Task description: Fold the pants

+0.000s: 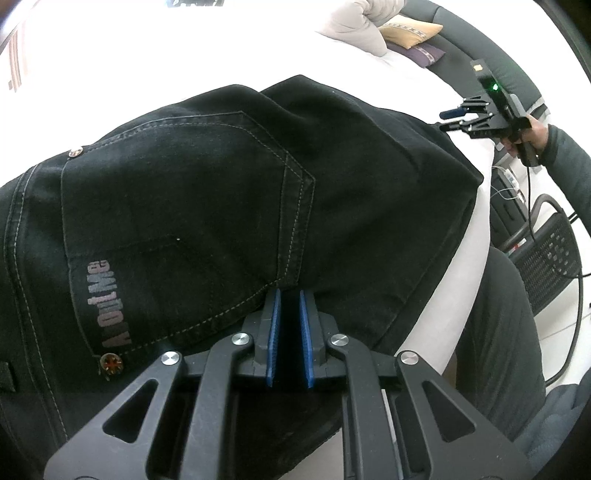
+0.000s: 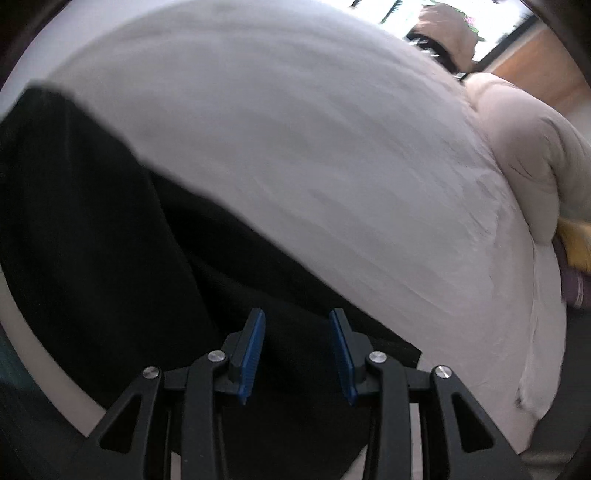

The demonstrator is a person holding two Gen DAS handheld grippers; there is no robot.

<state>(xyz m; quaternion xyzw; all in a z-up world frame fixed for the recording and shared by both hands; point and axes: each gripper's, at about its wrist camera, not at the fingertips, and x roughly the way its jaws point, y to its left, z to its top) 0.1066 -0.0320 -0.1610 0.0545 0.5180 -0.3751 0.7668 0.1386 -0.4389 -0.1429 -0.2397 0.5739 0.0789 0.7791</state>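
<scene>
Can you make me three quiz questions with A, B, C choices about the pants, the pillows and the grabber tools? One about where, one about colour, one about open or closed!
1. Where do the pants lie?
A. on the white bed
B. on a chair
C. on the floor

2. What colour is the top small pillow at the far end of the bed?
A. green
B. yellow
C. red

3. How is the right gripper?
A. shut on the pants
B. holding a pillow
C. open, holding nothing

Answers:
1 A: the black pants are spread on the white sheet.
2 B: a yellow pillow rests on a purple one.
3 C: a wide gap shows between its blue pads, above the pants. The left gripper has its pads close together at the pocket seam.
</scene>
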